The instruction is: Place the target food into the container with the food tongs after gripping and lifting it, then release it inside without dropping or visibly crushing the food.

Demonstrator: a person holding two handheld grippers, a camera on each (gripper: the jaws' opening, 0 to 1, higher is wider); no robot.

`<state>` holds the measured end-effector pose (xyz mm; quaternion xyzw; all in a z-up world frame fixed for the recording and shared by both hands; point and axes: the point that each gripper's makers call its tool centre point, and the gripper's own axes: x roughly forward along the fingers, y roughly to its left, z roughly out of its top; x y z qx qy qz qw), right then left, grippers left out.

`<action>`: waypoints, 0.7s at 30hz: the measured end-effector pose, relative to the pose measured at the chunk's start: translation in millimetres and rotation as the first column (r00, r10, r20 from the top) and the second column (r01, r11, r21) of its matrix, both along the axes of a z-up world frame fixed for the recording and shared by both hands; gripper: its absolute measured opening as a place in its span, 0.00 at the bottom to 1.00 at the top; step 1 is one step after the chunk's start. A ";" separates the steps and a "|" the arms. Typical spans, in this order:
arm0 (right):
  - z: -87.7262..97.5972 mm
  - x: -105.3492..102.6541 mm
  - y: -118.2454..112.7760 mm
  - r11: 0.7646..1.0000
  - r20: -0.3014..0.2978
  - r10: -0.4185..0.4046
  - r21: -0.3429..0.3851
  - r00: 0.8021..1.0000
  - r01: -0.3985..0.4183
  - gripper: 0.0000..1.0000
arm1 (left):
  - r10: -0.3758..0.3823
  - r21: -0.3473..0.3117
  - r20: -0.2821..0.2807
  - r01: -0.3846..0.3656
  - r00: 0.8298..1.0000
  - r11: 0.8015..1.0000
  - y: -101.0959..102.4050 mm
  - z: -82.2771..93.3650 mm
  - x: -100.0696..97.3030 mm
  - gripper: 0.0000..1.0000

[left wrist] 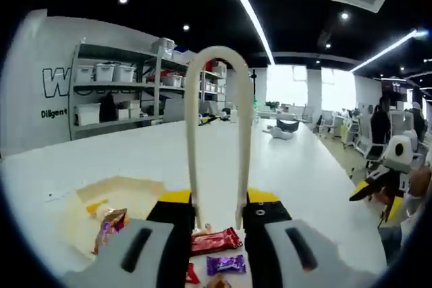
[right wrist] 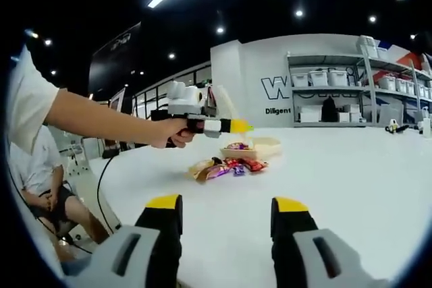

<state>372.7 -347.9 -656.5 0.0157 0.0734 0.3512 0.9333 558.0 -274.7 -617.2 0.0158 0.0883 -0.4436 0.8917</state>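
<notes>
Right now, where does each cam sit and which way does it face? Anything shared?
Left gripper view: rides the left gripper, which holds cream food tongs, looking across the white table toward shelving; wrapped candies just below.
Right gripper view: rides the right gripper, low over the table, jaws apart, facing the person's hand and the left gripper.
Shared: table, candies, shelving, shallow container.

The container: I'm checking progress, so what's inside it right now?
In the right gripper view, the container holds one purple-wrapped candy showing above its rim. Its wall hides the bottom, so anything lying lower cannot be seen.
</notes>
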 end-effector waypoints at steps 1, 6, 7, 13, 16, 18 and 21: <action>-0.4 -0.2 -0.2 1.000 0.000 0.000 -0.004 1.000 0.000 0.49 | -0.007 0.001 -0.012 0.007 1.000 1.000 -2.9 -3.7 -0.9 0.26; 0.9 -1.5 -4.2 1.000 0.004 -0.003 -0.006 1.000 0.003 0.49 | -0.001 0.043 -0.043 0.003 0.999 0.999 -9.7 -24.3 3.6 0.27; 1.1 -1.4 -5.5 1.000 0.004 -0.006 -0.006 1.000 0.006 0.49 | 0.012 0.051 -0.044 -0.010 0.999 0.999 -8.6 -27.0 5.0 0.26; 2.6 2.5 -12.4 1.000 0.003 -0.021 -0.002 1.000 0.021 0.49 | 0.078 0.067 -0.065 -0.074 0.995 0.995 0.7 -39.9 13.0 0.26; 4.6 3.0 -12.2 1.000 0.005 -0.020 0.006 1.000 0.020 0.49 | 0.095 0.048 -0.072 -0.092 0.993 0.995 2.8 -38.4 15.0 0.27; 5.0 3.7 -11.2 1.000 0.004 -0.018 0.011 1.000 0.018 0.49 | 0.107 0.040 -0.088 -0.103 0.990 0.994 2.4 -39.0 15.1 0.26; 5.1 4.0 -9.6 1.000 0.006 -0.016 0.010 1.000 0.016 0.49 | 0.135 -0.003 -0.161 -0.137 0.978 0.991 1.5 -38.8 16.5 0.26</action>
